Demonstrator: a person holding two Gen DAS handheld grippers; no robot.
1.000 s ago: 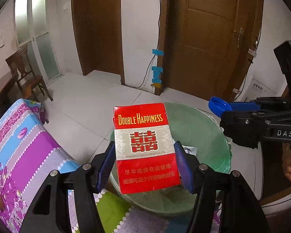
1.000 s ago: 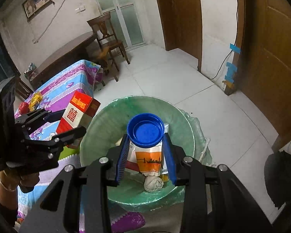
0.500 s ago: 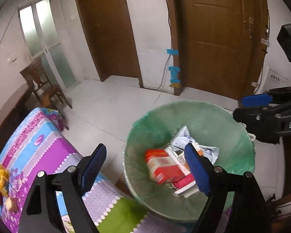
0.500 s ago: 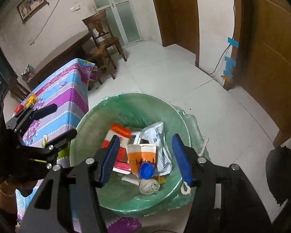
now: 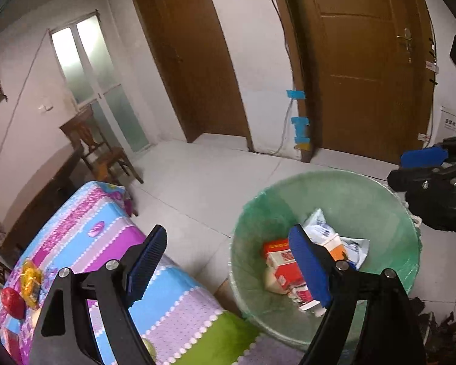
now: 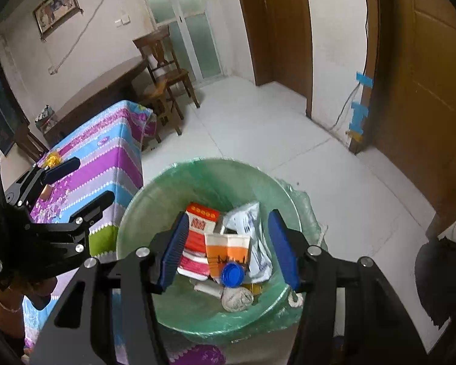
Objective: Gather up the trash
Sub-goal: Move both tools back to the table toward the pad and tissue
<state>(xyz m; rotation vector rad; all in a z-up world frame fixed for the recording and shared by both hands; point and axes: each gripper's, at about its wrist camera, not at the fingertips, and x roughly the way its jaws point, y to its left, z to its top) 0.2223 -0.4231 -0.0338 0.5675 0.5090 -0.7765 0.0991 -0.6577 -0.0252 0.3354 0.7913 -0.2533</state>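
Note:
A green-lined trash bin (image 5: 380, 200) (image 6: 155, 194) stands on the floor beside the table. Inside lie a red cigarette box (image 5: 281, 261) (image 6: 199, 225), an orange-and-white cup with a blue lid (image 6: 228, 255), white wrappers (image 6: 249, 222) and a grey crumpled wad (image 6: 237, 299). My left gripper (image 5: 228, 261) is open and empty, above the bin's left rim. My right gripper (image 6: 228, 252) is open and empty, directly over the bin. Each gripper shows in the other's view, the right one (image 5: 422, 158) and the left one (image 6: 76, 182).
A table with a striped purple, blue and green cloth (image 5: 85, 237) (image 6: 106, 143) holds a red fruit (image 5: 13, 302) and a yellow wrapper (image 5: 30, 278). A wooden chair (image 6: 164, 70), brown doors (image 5: 364, 60) and white tiled floor (image 6: 273, 140) lie beyond.
Both grippers opened and dropped their loads: the red cigarette box and the blue-lidded cup now lie in the bin. The left gripper has swung left toward the table.

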